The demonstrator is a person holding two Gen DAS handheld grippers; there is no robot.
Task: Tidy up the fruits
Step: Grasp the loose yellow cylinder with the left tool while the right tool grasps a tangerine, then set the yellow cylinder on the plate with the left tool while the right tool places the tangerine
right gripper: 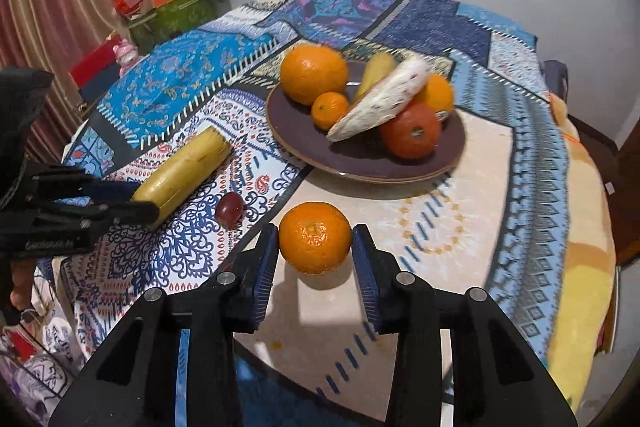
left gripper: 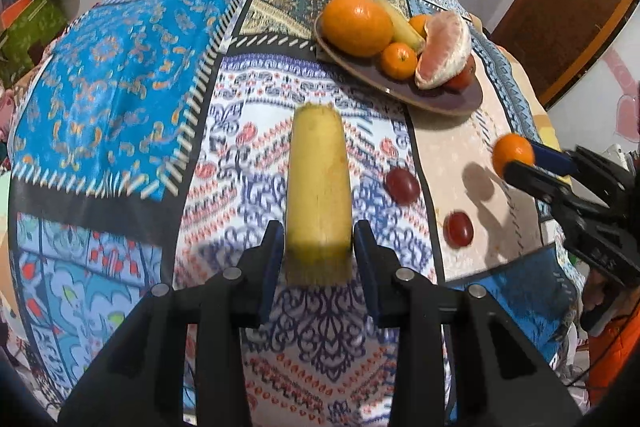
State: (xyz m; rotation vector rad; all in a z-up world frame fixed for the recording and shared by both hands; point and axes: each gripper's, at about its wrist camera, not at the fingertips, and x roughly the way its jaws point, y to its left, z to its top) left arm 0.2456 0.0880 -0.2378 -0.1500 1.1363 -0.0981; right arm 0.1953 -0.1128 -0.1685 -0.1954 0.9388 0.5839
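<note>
My left gripper (left gripper: 318, 247) has its fingers clamped on the near end of the banana (left gripper: 319, 183): soft and easily bruised, so I'd hold lightly. My right gripper (right gripper: 315, 247) pinches a mandarin (right gripper: 315, 243) at its widest girth: firm, round, likely to roll. The plate (right gripper: 360, 163) sits at twelve o'clock on the cloth-covered worktop (right gripper: 460, 227), grapes (left gripper: 402, 186) loose.

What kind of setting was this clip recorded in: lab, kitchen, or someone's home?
Most likely a lived-in home room. A patchwork cloth covers the table, pleated curtains hang at the left, and bags and boxes are piled against the wall. A plate holds fruit.
</note>
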